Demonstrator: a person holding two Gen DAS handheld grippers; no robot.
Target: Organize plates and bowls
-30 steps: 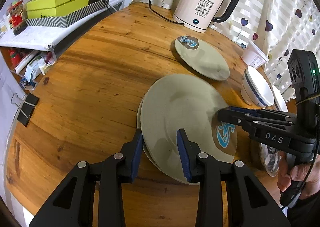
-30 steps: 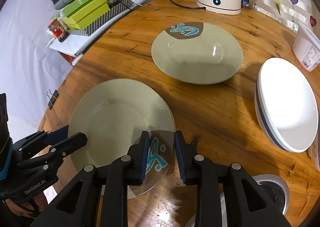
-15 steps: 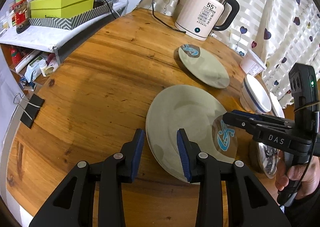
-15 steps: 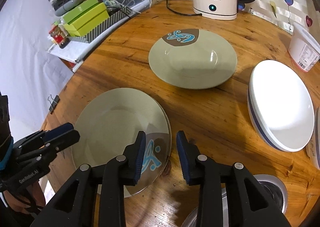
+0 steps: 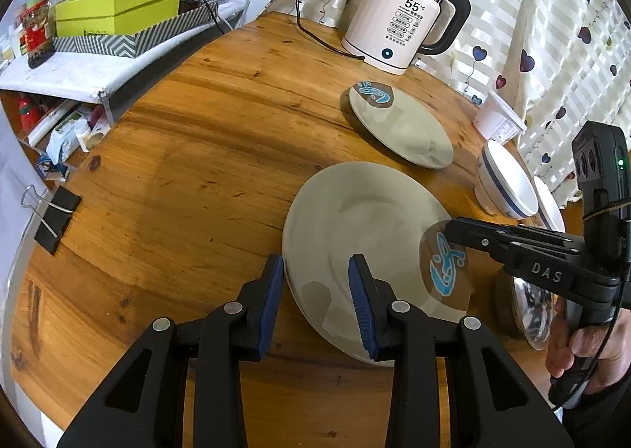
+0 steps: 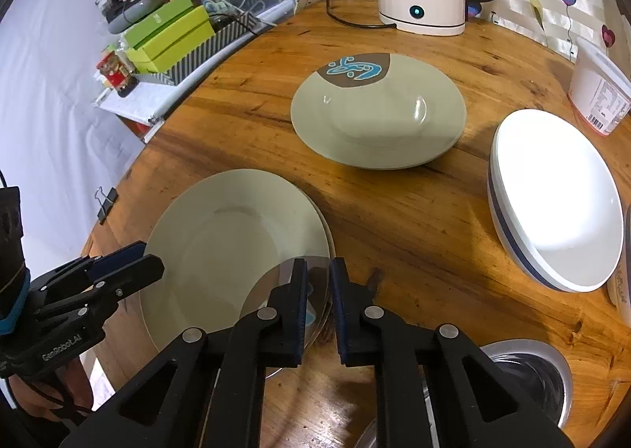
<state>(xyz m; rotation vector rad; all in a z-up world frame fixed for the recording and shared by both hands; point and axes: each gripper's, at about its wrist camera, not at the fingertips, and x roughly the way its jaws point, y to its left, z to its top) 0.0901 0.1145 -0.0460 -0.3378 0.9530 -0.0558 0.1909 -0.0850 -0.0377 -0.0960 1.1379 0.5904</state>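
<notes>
Two wrist views of a round wooden desk (image 5: 189,180) set with glazed tableware. The near plate stack (image 5: 355,227), at least 2 grey-green plates by the offset rims seen in the right wrist view (image 6: 236,247), lies flat on the desk between the 2 grippers. A second plate (image 6: 378,112) of the same glaze, with a brown patch and blue motif at its far rim, rests well apart toward the kettle (image 5: 406,30). White bowls with a dark blue band (image 6: 552,195) are nested at the right of the desk, beside a white tub (image 6: 599,93); a steel bowl (image 6: 528,377) sits at the near right edge.

Left gripper (image 5: 315,286): jaws spread, straddling the near rim of the stack without evident contact. Right gripper (image 6: 317,298): jaws narrowly parted across the decorated rim of the top plate; whether the pads actually press the rim cannot be told from either view.

Handling, as judged: the plates are rigid, brittle ceramic, moderately heavy, with a smooth glaze that offers little friction. The only purchase is the thin rim, taken edge-on with 1 pad above and 1 below. A single-rim hold leaves the weight cantilevered, so the plate would tend to droop or slip; grips on opposite rims would balance it. Plates should be set down gently, since glazed edges chip on contact.
</notes>
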